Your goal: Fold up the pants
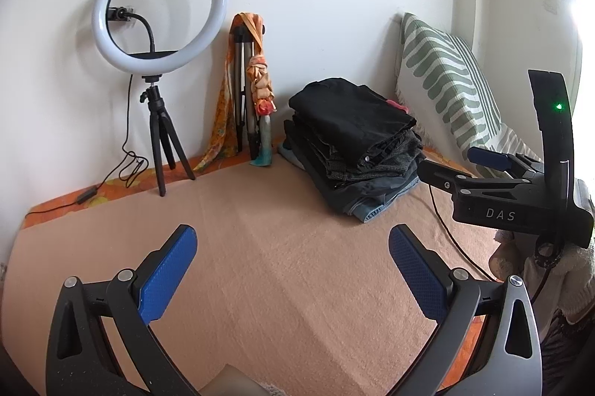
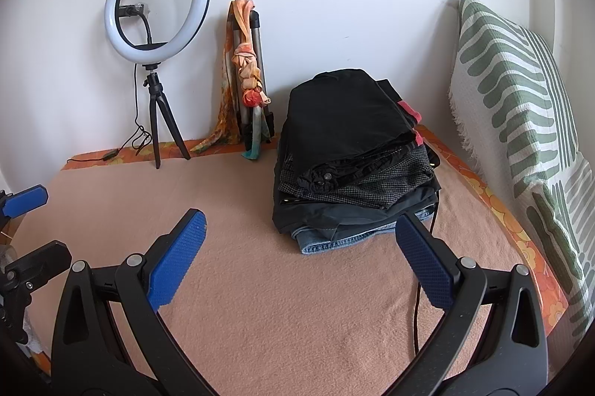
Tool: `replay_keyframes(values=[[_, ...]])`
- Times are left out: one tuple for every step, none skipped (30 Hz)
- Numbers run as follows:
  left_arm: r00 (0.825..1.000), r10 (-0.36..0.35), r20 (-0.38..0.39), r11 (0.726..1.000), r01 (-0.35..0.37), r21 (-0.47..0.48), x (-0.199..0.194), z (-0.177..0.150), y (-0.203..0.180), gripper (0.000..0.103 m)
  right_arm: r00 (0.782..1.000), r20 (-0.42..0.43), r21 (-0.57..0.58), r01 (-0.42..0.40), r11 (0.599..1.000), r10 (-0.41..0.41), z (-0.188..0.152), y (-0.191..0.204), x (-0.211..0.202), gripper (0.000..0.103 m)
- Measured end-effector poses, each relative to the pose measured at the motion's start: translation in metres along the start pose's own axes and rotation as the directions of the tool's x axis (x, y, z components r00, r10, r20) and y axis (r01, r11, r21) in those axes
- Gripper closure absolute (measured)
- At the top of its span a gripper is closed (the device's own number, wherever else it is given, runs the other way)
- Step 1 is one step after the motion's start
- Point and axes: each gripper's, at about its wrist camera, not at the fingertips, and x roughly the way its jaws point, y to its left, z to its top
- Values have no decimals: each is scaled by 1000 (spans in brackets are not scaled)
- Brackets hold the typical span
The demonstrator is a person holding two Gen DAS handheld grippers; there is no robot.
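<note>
Left hand-held gripper (image 1: 293, 269) spread wide, both blue pads (image 1: 169, 269) apart, nothing between them, hovering over the peach blanket (image 1: 260, 228). Right hand-held gripper (image 2: 299, 260) also wide, holding nothing, above the same blanket; in the left wrist view it shows at the right edge with a green light on its body.

Stack of folded pants (image 2: 353, 154) sits on the blanket toward the far right, near the wall: black pair on top, grey checked pair under it, dark pair below, denim at the bottom. A red bit pokes out behind the stack, possibly another garment, hard to tell. Right pad of the right hand-held gripper lines up with the stack's near corner in the right wrist view; contact unclear.

Ring light on tripod (image 1: 160, 9) stands far left at the wall. Folded tripod with orange scarf (image 1: 253, 83) leans on the wall between the light and the stack. Green-striped pillow (image 2: 520, 98) at right. Black cable (image 2: 420, 303) runs across the blanket near the stack.
</note>
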Motion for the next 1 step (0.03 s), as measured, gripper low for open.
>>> replay_keyframes(values=[[1000, -1, -1, 1000, 1, 1, 0, 0, 0, 0, 1000, 0, 0, -1, 1000, 1, 0, 0, 0, 0]])
